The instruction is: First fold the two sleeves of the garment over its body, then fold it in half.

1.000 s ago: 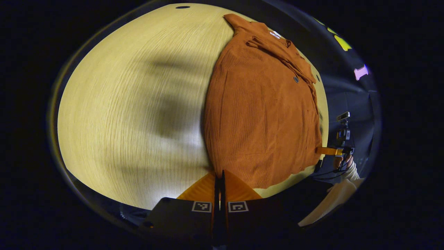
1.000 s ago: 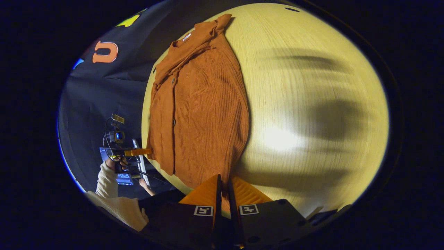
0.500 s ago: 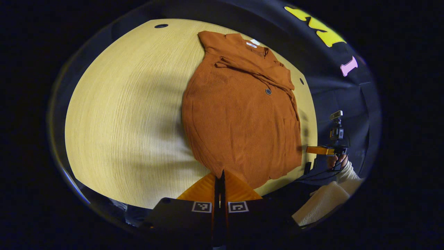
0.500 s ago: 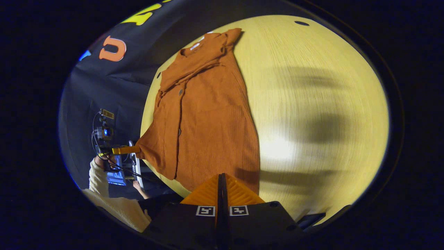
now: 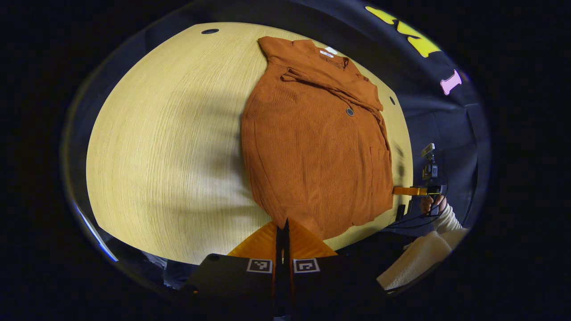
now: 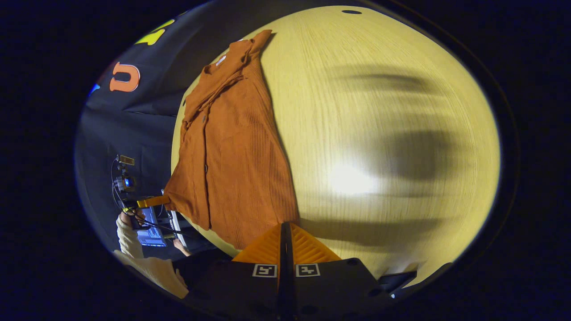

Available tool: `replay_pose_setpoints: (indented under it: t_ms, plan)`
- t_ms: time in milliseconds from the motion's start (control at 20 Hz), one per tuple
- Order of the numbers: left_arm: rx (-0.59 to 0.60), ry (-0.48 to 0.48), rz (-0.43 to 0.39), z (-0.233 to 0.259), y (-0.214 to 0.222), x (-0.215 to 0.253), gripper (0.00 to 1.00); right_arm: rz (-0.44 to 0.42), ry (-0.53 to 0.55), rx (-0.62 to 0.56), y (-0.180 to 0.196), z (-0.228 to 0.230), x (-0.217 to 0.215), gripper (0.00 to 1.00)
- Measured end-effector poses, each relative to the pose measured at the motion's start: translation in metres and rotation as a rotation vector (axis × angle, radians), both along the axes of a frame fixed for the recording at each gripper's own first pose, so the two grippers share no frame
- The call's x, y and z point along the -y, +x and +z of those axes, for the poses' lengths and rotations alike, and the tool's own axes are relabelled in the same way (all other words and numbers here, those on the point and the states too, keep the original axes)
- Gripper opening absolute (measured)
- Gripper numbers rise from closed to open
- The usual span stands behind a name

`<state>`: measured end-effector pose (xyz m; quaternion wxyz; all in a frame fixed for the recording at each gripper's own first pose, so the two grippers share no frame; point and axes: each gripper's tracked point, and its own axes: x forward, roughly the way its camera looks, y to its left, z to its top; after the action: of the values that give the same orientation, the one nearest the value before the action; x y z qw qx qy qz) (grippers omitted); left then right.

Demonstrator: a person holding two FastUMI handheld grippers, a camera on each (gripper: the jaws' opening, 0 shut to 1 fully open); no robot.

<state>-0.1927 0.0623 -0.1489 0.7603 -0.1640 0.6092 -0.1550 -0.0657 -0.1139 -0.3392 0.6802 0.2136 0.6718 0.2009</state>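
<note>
With my left gripper [image 5: 283, 225] and right gripper [image 6: 285, 228] each pinching a hem corner of the garment [image 5: 312, 138], I should lift evenly toward the collar.

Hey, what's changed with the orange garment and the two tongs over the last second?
The right tongs, slightly parted a second ago, closed on the garment's hem corner. The left tongs stayed shut on the other hem corner. Both have lifted that end slightly, so the hem edge now hangs taut between them. The sleeves stay folded across the body, and the collar end still lies on the table.
</note>
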Motion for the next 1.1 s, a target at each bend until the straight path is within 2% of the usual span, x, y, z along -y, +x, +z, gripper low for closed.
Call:
replay_pose_setpoints:
  t_ms: [300,350,450,550,650,750,850,900,950,1000,1100]
  plan:
    - [-0.019,0.024,0.007,-0.005,-0.004,0.002,0.03,-0.015,0.050,-0.050,-0.008,-0.005,0.006,0.01]
    - [-0.022,0.026,0.009,-0.006,-0.005,0.002,0.03,-0.015,0.063,-0.057,-0.008,-0.005,0.005,0.07]
    - [-0.036,0.034,0.016,-0.009,-0.008,0.001,0.03,-0.017,0.095,-0.070,-0.011,-0.004,0.001,0.08]
    - [-0.044,0.041,0.018,-0.010,-0.009,0.001,0.03,0.002,0.110,-0.084,-0.014,-0.002,-0.002,0.16]
    - [-0.048,0.046,0.020,-0.011,-0.009,0.003,0.03,0.018,0.126,-0.097,-0.016,-0.003,-0.008,0.16]
    - [-0.052,0.051,0.021,-0.010,-0.008,0.004,0.04,0.023,0.140,-0.097,-0.018,-0.004,-0.011,0.21]
    - [-0.058,0.059,0.017,-0.010,-0.010,0.005,0.03,0.025,0.154,-0.098,-0.021,0.000,-0.012,0.21]
    - [-0.060,0.065,0.014,-0.011,-0.011,0.004,0.03,0.019,0.182,-0.104,-0.019,0.005,-0.017,0.24]
    - [-0.063,0.067,0.012,-0.010,-0.011,0.004,0.03,0.019,0.187,-0.107,-0.019,0.005,-0.018,0.37]
    - [-0.065,0.069,0.011,-0.011,-0.011,0.005,0.04,0.022,0.192,-0.104,-0.020,0.004,-0.018,0.42]
    - [-0.069,0.073,0.014,-0.011,-0.011,0.004,0.03,0.017,0.190,-0.111,-0.018,0.002,-0.020,0.42]
